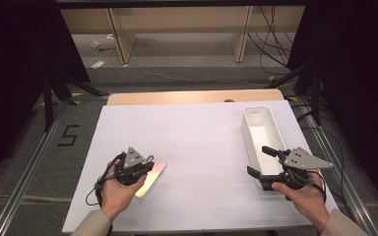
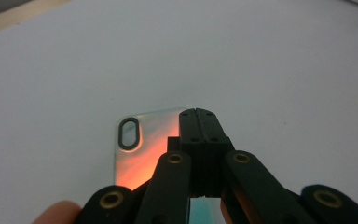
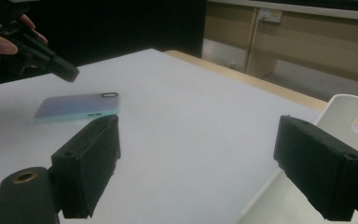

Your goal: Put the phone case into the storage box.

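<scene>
We see the left tool (image 1: 139,169) with jaws pressed together, empty, hovering over the phone case (image 1: 153,176), which lies flat on the white tabletop (image 1: 197,147) near the front left. Our right tool (image 1: 265,163) has jaws spread wide, empty, at the white bin (image 1: 261,129) further right.

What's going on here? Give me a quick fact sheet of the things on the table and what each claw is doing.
Surface: white table
Item in hand's reach: phone case, iridescent, lying flat, camera hole at one end
Left gripper: jaws shut together, above the case, not gripping it
Right gripper: jaws wide open, nothing between them
Container: white bin, long, at the table's right side, beside the right gripper
</scene>
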`<state>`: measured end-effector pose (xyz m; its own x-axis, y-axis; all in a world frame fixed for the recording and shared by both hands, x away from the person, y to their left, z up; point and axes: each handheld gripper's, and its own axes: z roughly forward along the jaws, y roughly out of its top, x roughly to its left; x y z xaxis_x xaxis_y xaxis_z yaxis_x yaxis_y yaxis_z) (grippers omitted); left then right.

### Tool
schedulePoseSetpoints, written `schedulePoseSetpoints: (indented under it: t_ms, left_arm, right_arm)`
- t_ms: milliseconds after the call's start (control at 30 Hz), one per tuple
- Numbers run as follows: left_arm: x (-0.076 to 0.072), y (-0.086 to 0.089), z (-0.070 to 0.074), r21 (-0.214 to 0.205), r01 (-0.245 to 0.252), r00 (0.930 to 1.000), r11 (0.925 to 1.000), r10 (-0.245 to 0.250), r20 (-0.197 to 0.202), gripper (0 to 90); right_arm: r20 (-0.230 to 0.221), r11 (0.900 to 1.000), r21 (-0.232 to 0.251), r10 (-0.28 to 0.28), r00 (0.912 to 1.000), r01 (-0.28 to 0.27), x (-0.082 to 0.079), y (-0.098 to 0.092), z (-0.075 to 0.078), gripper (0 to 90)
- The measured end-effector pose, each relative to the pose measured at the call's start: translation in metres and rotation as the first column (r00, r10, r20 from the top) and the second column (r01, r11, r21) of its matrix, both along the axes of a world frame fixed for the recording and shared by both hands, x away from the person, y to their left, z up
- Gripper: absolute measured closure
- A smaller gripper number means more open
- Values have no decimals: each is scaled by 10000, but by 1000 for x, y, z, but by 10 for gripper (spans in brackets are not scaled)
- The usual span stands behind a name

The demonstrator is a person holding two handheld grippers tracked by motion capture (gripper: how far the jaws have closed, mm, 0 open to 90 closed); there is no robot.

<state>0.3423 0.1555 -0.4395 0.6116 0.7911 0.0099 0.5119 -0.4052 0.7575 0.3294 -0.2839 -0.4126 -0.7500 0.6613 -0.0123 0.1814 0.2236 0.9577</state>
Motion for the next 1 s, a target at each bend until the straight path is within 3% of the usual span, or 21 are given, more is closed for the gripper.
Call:
schedulePoseSetpoints:
  t_ms: [67, 167, 333, 400, 600, 733, 767, 800, 833, 1000]
  left_arm:
    - [1, -5, -5, 262, 317, 9983, 9992, -304, -492, 900]
    - [1, -10, -13, 678, 721, 9903, 9951, -633, -1241, 900]
    - [2, -11, -22, 1109, 944, 9790, 9893, -721, -1906, 900]
    - [2, -12, -23, 1131, 941, 9784, 9891, -709, -1940, 900]
    - [1, -13, -27, 1357, 1138, 9677, 9842, -788, -2397, 900]
    - [1, -14, -30, 1632, 1237, 9609, 9788, -771, -2661, 900]
    - [2, -13, -30, 1810, 1354, 9628, 9741, -863, -2559, 900]
    - [3, -12, -31, 1882, 1405, 9598, 9720, -871, -2668, 900]
    - [1, -13, -32, 1820, 1331, 9527, 9743, -751, -2944, 900]
    - [2, -11, -32, 1859, 1252, 9505, 9746, -642, -3040, 900]
  right_arm:
    - [5, 10000, 7, -4, 10000, 4, 0, 0, 0, 153]
    - [-15, 10000, 6, -16, 10000, 16, 0, 0, 0, 153]
    - [-19, 10000, -7, -56, 10000, 56, 0, -1, 1, 153]
    - [-19, 10000, 15, -64, 10000, 64, 0, -1, 0, 154]
    - [-31, 10000, 21, -88, 10000, 88, 0, -1, 1, 154]
    - [-26, 10000, 29, -83, 10000, 83, 0, -1, 1, 153]
    - [-25, 10000, 27, -79, 10000, 79, 0, -1, 1, 153]
    - [-21, 10000, 36, -77, 10000, 77, 0, -1, 0, 153]
    - [-25, 10000, 36, -80, 10000, 80, 0, -1, 0, 153]
    - [-34, 10000, 27, -77, 10000, 77, 0, -1, 0, 153]
